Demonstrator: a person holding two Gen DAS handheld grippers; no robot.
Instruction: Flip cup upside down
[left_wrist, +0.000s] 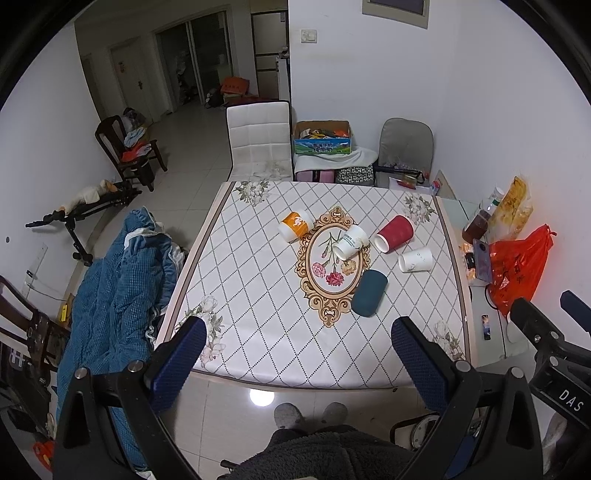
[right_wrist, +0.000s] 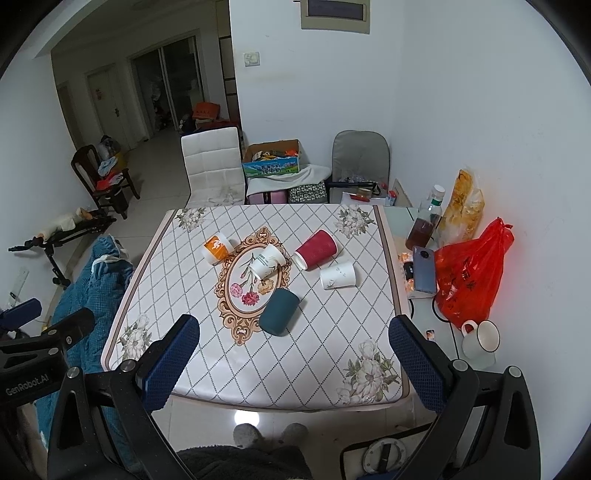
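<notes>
Five paper cups lie on their sides on the table (left_wrist: 258, 295) ahead of both grippers: orange cup (left_wrist: 295, 225), two white cups (left_wrist: 351, 242), red cup (left_wrist: 394, 233), teal cup (left_wrist: 369, 292). The left gripper (left_wrist: 299, 354) and right gripper (right_wrist: 293, 354) are spread wide, holding nothing.

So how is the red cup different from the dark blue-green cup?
The red cup lies farther back on the table; the teal cup lies nearer the grippers. The red cup's open mouth shows, pointing left and toward us, while the teal cup shows no opening from here. The teal cup overlaps the flower picture's gold frame; the red cup lies just off it. Both lie on their sides, untouched.
</notes>
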